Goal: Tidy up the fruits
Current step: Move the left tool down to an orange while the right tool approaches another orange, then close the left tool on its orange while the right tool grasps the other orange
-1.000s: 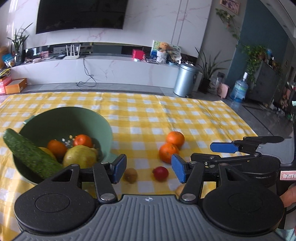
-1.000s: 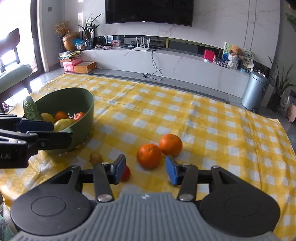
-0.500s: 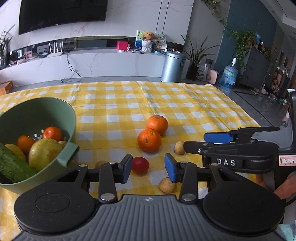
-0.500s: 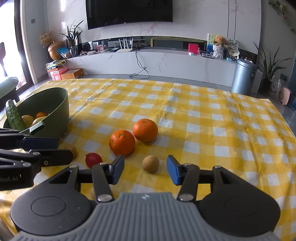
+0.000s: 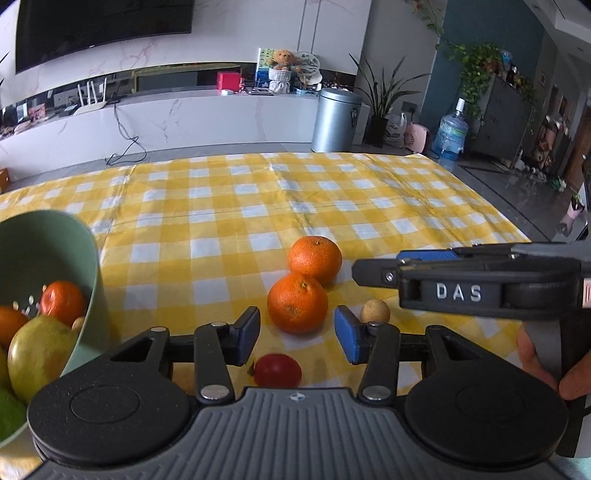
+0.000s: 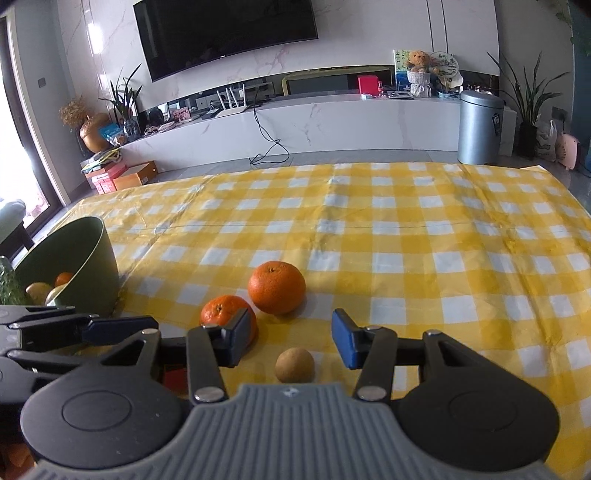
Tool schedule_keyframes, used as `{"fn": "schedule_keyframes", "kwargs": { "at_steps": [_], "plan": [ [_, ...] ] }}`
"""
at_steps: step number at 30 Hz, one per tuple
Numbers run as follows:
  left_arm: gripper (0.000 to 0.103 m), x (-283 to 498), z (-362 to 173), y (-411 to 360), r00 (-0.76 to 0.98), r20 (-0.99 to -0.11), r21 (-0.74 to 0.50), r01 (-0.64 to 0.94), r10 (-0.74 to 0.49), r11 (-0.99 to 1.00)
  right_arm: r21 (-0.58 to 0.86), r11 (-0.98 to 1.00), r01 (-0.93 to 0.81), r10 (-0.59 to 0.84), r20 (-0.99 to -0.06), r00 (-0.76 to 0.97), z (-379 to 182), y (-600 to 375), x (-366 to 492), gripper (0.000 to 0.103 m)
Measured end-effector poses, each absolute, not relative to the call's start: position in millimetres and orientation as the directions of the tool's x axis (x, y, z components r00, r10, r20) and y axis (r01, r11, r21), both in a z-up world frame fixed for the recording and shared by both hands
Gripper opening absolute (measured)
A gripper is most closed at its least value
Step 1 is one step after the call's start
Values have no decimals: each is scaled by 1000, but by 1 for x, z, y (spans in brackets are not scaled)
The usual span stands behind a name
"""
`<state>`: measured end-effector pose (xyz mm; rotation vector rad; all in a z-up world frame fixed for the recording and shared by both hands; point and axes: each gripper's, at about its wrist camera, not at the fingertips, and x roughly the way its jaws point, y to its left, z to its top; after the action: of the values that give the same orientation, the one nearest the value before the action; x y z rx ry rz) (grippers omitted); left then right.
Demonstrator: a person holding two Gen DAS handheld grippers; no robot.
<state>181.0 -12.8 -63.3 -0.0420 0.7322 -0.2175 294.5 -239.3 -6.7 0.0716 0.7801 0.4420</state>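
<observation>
Yellow-and-white checked cloth (image 5: 229, 221) covers my counter; behind it runs a white marble ledge under a dark wall screen (image 6: 221, 33), with a metal bin (image 6: 480, 127) on the floor at its right end.

Green bowl (image 5: 55, 251): at the left edge of the counter, holding a small orange, a yellow-green pear (image 5: 37, 354) and other fruit that is partly cut off by the frame. From the right wrist view a cucumber tip (image 6: 7, 284) shows at its rim.

Near orange (image 5: 297, 302): loose on the cloth, just beyond my left tool (image 5: 297, 339), in line with the gap between its blue pads but not touched by them. That tool's jaws are opening and grip nothing.

Far orange (image 5: 314, 259): touching or almost touching the near one, behind it and slightly right.

Red fruit (image 5: 277, 370): small and round, on the cloth directly under the left tool, near its body.

Brown fruit (image 6: 294, 365): small, round, dull tan, on the cloth right of the near orange. It lies below the gap of my right tool (image 6: 291, 338), closer to the tool's body than the pads are. The right tool's jaws stand apart, released, with nothing between the pads; its left pad overlaps the near orange in the view, and I cannot tell whether it touches.

Both tools sit side by side, the right one seen from the left wrist view as a dark bar, with part of my hand (image 5: 535, 354) on its grip.
</observation>
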Motion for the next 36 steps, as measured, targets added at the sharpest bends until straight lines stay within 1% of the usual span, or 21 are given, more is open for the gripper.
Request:
{"fn": "schedule_keyframes", "kwargs": {
  "at_steps": [4,9,22,26,32,36],
  "plan": [
    [57,191,-70,-16,719,-661,-95,202,-213,975,266,903,-338,427,-651,628,-9,-236,309,47],
    [57,200,-79,-14,710,-669,-116,191,-219,975,284,898,-338,438,-654,616,-14,-226,321,47],
    [57,209,-87,-11,695,-671,-182,182,-257,966,266,902,-340,427,-671,606,-27,-209,337,47],
    [53,210,-87,-10,696,-667,-197,177,-264,964,288,903,-318,427,-680,596,-33,-209,344,46],
    [52,212,-87,-8,690,-669,-218,173,-276,960,322,894,-311,447,-683,577,-37,-210,346,45],
    [51,213,-87,-8,690,-669,-220,172,-277,960,318,894,-315,447,-682,580,-37,-210,345,44]
  ]
}}
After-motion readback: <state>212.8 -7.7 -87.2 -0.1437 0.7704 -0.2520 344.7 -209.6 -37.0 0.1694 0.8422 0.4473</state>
